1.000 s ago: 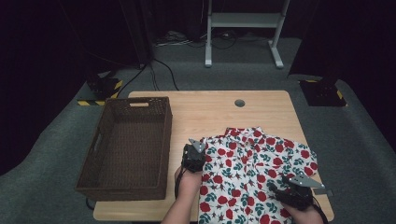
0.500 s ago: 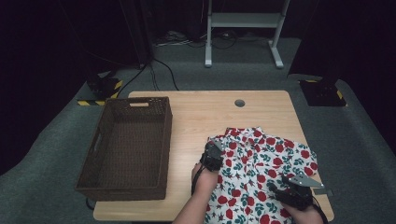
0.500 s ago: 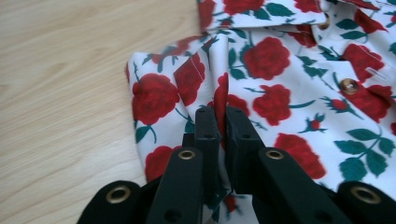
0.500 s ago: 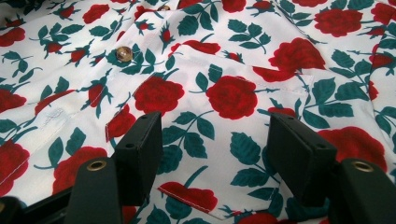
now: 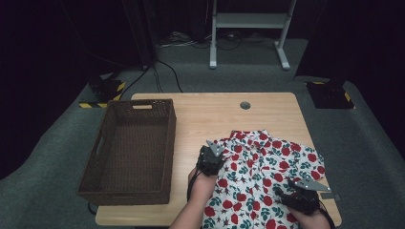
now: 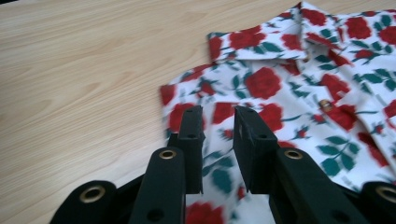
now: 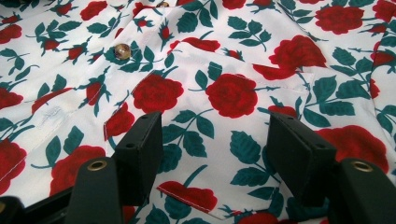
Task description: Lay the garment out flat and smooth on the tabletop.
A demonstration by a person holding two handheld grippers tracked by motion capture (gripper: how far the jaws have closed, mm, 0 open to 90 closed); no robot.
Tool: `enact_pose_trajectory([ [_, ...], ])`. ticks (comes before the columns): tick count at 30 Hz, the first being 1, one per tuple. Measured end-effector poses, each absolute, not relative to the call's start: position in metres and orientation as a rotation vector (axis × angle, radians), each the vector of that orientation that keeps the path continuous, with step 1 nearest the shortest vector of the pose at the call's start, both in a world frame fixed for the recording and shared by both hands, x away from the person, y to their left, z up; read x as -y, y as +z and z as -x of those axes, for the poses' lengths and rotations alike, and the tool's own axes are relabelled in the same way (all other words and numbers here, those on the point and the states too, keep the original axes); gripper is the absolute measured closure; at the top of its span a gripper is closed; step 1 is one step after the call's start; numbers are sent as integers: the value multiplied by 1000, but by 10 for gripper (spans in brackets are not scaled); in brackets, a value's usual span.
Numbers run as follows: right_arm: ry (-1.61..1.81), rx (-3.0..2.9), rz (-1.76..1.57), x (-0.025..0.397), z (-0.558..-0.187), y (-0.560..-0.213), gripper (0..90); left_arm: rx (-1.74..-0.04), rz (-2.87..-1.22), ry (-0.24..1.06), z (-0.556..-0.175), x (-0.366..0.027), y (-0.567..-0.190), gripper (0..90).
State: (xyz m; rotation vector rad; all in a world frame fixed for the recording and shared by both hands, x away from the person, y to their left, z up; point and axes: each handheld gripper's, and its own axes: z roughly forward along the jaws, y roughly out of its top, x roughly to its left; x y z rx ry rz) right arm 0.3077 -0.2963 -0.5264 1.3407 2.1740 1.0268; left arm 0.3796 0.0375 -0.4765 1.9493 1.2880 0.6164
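R gripper (image 5: 286, 196) sits wide open w/ nothing held over near part of shirt (image 5: 267, 171), L gripper (image 5: 208, 160) w/ jaws a narrow gap apart above shirt's left edge, basket (image 5: 129, 148) left on table (image 5: 215, 114).

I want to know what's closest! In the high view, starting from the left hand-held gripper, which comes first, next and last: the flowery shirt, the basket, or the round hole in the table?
1. Flowery shirt: directly under the left hand-held gripper, at its right.
2. Basket: to its left.
3. Round hole: farther back, near the table's far edge.
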Motion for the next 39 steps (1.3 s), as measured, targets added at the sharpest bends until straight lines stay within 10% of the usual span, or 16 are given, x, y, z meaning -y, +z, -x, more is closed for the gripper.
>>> enact_pose_trajectory([
  [26, 1004, -2180, -1328, 295, -308, -527, 372, -1388, -1911, 461, -357, -73, -529, 542],
  [39, 996, -2183, -1328, 293, -307, -527, 373, -1355, -1912, 534, -348, -70, -525, 867],
])
